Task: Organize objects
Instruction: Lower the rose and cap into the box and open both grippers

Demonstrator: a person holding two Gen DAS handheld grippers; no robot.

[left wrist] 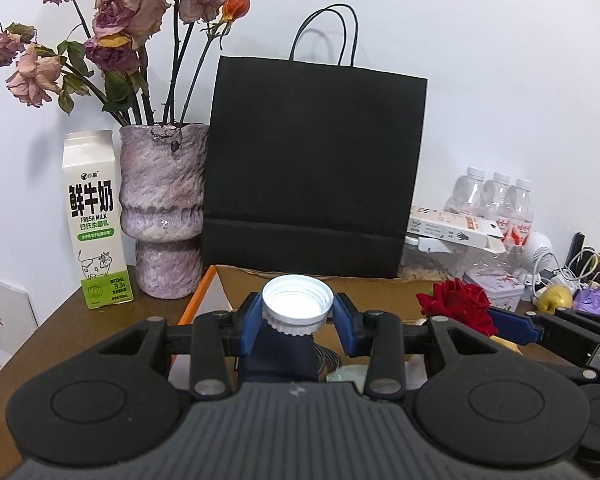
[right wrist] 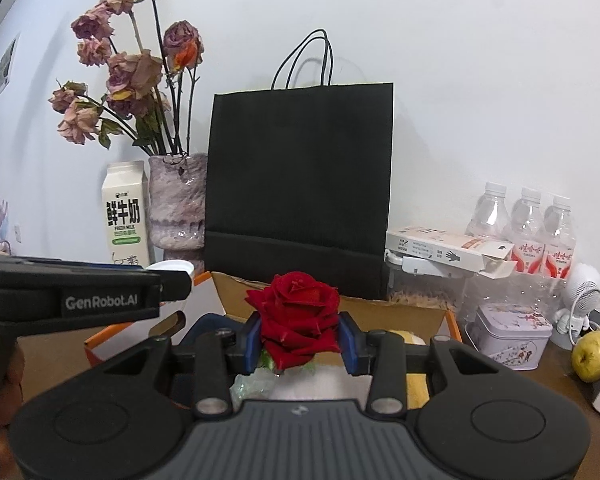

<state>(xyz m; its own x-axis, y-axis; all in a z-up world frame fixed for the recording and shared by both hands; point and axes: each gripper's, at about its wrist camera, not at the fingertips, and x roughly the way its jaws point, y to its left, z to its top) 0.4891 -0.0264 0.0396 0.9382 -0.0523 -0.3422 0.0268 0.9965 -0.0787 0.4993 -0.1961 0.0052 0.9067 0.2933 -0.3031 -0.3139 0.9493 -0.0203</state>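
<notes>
My left gripper (left wrist: 298, 314) is shut on a white screw cap (left wrist: 297, 304), open side facing the camera, held above an open cardboard box (left wrist: 364, 288). My right gripper (right wrist: 299, 344) is shut on a red rose (right wrist: 296, 312), held above the same box (right wrist: 396, 312). The rose (left wrist: 458, 304) and the right gripper also show at the right of the left wrist view. The left gripper body (right wrist: 80, 300) with the cap (right wrist: 171, 268) shows at the left of the right wrist view. Inside the box lie a dark blue item and pale items, mostly hidden.
A black paper bag (left wrist: 316, 168) stands behind the box. A vase of dried roses (left wrist: 162, 208) and a milk carton (left wrist: 96, 220) stand at the left. At the right are water bottles (right wrist: 526, 228), a flat box (right wrist: 448, 250), a tin (right wrist: 510, 336), a white fan (right wrist: 582, 296) and a yellow apple (right wrist: 594, 354).
</notes>
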